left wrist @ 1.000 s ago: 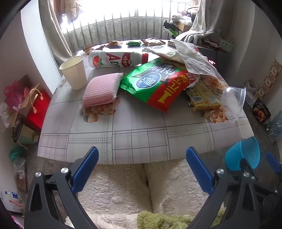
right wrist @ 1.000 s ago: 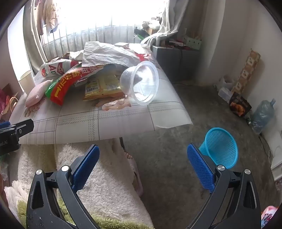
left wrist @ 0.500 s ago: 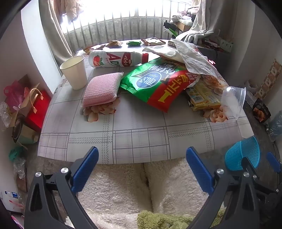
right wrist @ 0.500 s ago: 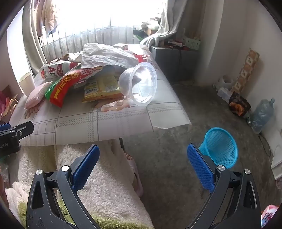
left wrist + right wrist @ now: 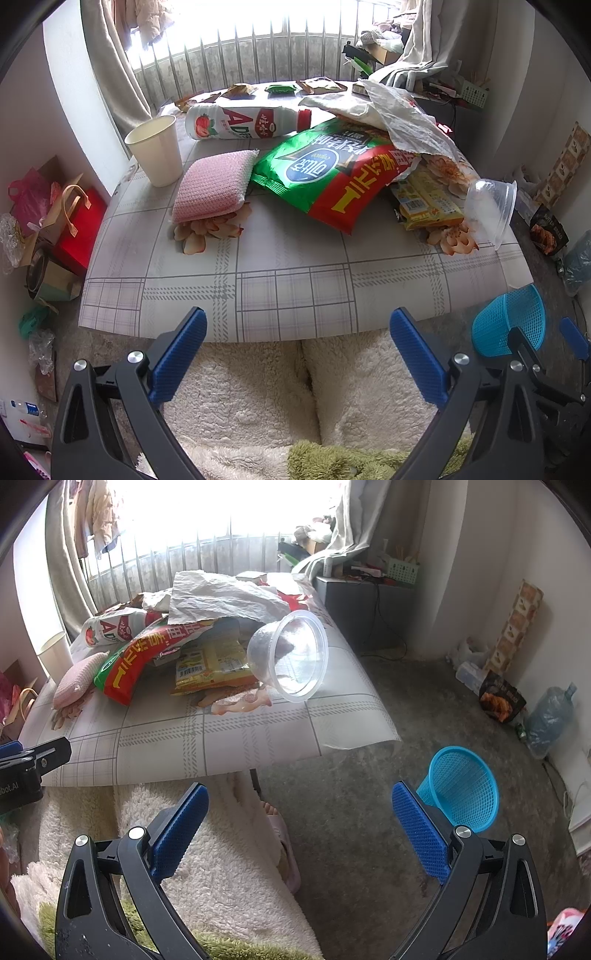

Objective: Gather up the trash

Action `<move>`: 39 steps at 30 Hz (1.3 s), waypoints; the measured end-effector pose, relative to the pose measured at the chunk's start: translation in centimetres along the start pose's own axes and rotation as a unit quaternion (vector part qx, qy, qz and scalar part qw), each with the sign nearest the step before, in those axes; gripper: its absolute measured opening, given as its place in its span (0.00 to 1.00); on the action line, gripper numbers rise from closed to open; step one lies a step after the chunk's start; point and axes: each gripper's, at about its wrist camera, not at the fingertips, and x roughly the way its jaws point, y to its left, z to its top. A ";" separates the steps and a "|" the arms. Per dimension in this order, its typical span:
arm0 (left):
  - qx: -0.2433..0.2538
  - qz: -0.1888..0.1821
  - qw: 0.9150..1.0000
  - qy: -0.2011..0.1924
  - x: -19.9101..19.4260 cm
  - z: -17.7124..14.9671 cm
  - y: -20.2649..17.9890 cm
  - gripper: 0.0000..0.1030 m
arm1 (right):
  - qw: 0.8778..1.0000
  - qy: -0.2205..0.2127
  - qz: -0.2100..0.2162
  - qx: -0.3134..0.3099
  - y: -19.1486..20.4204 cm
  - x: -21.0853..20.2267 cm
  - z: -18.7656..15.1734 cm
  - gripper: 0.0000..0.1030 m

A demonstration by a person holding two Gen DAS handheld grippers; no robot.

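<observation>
So both tools, left (image 5: 297,354) & right (image 5: 300,830), gape wide, empty. Clear cup (image 5: 288,655) lies tipped at bench (image 5: 221,738) edge, 12 o'clock; we risk nudging it off, missing blue basket (image 5: 461,788) at 3.

The left gripper (image 5: 297,354) and right gripper (image 5: 300,829) both hang level with blue-padded jaws spread wide and nothing between them, the left one's black tip showing at the right view's left edge.
</observation>
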 end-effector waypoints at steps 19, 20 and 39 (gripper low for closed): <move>0.000 0.000 1.000 0.003 -0.1 -0.7 0.6 0.94 | 1.000 0.000 0.001 0.000 0.1 0.3 -0.1 0.93; 0.000 0.001 1.000 0.003 -0.1 -0.6 0.5 0.94 | 1.000 0.000 0.001 0.001 0.1 0.3 -0.1 0.92; 0.000 0.001 1.000 0.006 0.6 -0.8 0.5 0.94 | 1.000 0.003 0.004 0.006 0.2 0.3 -0.1 0.93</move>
